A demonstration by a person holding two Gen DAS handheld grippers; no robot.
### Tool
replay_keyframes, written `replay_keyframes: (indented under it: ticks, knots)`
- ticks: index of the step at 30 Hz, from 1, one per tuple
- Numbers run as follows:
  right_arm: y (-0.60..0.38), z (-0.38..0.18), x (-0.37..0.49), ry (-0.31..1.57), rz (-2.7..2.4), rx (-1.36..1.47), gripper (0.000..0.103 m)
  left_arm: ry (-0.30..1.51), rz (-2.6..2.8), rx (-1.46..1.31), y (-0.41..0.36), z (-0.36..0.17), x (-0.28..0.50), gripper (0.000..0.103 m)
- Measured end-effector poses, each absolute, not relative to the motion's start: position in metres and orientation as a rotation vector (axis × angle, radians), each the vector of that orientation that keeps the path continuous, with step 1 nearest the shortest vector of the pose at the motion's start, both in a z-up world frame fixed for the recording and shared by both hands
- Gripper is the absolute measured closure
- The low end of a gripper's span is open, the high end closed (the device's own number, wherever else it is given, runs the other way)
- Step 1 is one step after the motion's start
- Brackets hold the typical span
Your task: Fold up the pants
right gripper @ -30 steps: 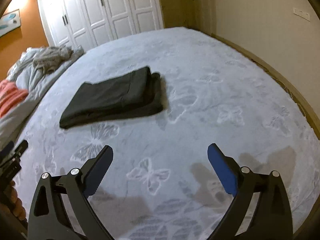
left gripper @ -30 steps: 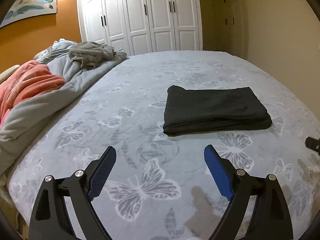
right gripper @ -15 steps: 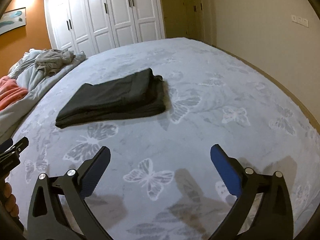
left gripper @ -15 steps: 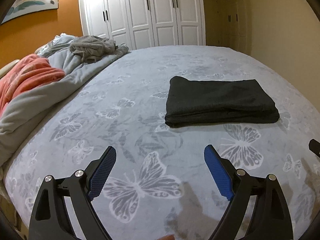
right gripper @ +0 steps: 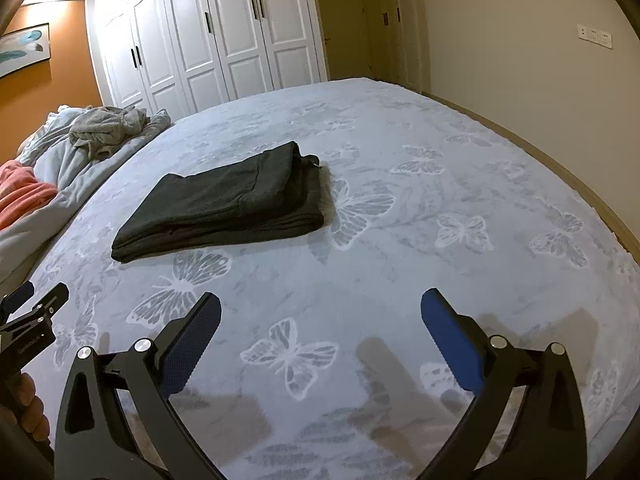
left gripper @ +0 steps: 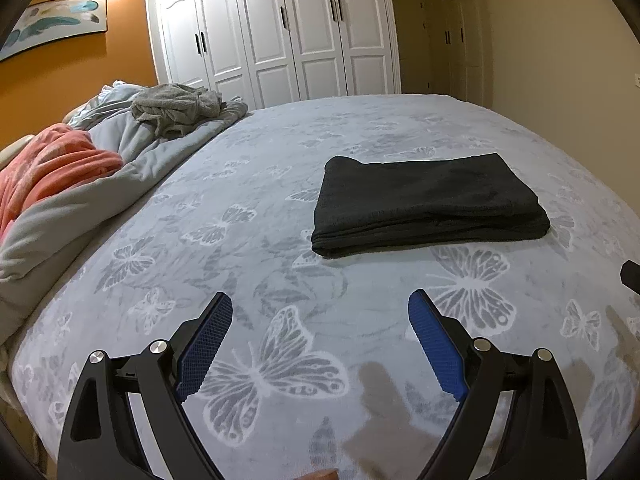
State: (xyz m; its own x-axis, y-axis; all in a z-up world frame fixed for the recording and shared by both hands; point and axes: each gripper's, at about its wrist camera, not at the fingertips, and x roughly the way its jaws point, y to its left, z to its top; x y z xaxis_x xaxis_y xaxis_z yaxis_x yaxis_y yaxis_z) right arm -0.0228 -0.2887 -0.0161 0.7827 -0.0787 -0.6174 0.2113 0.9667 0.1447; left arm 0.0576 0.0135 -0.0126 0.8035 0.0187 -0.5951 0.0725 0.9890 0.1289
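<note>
Dark pants (left gripper: 430,200) lie folded into a flat rectangle on the grey butterfly-print bed cover (left gripper: 248,264); the right wrist view shows the same pants (right gripper: 224,204) left of centre. My left gripper (left gripper: 320,308) hovers open over the cover, short of the pants, nothing between its blue pads. Open as well, my right gripper (right gripper: 320,308) hangs above the bed nearer than the pants and to their right. The left gripper (right gripper: 28,312) also shows at the left edge of the right wrist view, held by a hand (right gripper: 30,404).
A bunched grey duvet (left gripper: 132,148), an orange blanket (left gripper: 52,168) and a crumpled grey garment (left gripper: 176,110) lie along the bed's left side. White wardrobe doors (left gripper: 288,32) stand beyond the bed. A wall (right gripper: 520,60) runs close along the bed's right edge.
Both views have tipped up a little, so the pants sit slightly lower in each frame and more wardrobe shows. Both grippers stay open and the pants lie unmoved.
</note>
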Motion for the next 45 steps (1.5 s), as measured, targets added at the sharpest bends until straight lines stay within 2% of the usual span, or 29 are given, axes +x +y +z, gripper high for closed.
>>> replay_keyframes:
  ticks: [45]
  knots:
    - [-0.274, -0.015, -0.024, 0.651, -0.142, 0.175, 0.005, 0.645, -0.022, 0.137, 0.019, -0.012, 0.059, 0.016]
